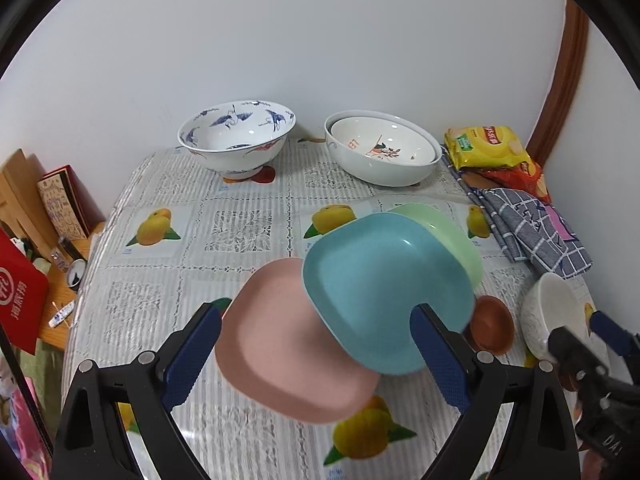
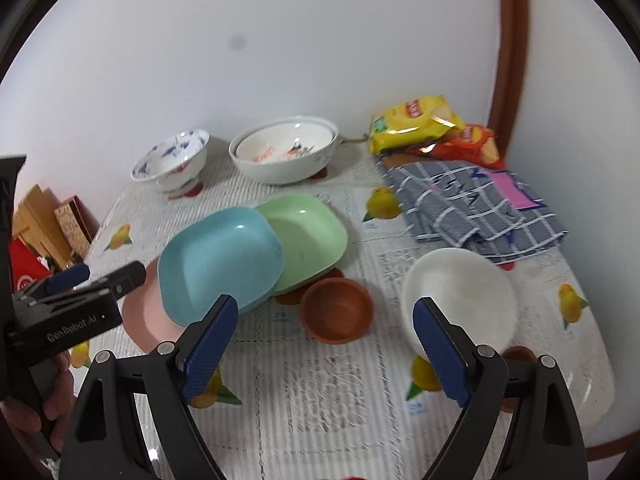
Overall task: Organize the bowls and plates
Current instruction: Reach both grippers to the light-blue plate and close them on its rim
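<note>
While both claws gape wide and empty, the left claw [image 1: 316, 354] hangs over the pink plate [image 1: 280, 344]. The right claw [image 2: 326, 350] hangs above the surface [image 2: 320, 400] near the white bowl [image 2: 460, 296].

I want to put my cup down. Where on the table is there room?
Bare cloth lies between the crane bowl and the pink plate, on the table's left side. More lies nearest the cameras, before the brown bowl. The middle is crowded: blue plate, green plate, white bowl.
</note>
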Motion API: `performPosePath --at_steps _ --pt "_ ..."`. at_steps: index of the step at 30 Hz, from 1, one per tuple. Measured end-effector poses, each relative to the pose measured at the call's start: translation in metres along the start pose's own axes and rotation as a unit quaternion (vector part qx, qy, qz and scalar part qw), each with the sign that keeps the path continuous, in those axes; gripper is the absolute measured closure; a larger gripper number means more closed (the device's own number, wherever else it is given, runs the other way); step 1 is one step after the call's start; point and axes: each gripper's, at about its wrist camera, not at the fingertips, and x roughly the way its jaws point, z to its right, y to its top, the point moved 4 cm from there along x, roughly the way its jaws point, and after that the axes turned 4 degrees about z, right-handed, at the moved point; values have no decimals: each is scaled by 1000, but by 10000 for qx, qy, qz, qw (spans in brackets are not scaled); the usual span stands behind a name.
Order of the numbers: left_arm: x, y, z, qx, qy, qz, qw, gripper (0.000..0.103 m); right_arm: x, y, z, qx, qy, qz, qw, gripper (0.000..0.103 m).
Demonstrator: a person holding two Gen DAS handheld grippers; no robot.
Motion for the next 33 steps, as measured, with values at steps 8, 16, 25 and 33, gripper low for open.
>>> performPosePath --at_steps 8,16,25,33 --pt "41 14 -2 -31 -103 -165 9998 17 46 7 -8 86 372 -107 9992 23" --pt "76 18 0 -103 -232 -385 9989 29 89 9 -10 149 424 -340 9984 38" --pt "104 19 -1 -91 -239 -555 9981 54 122 7 -18 165 513 -588 9968 53" --pt "103 15 2 -265 -580 -626 9960 88 133 1 -23 230 641 -675 9954 92"
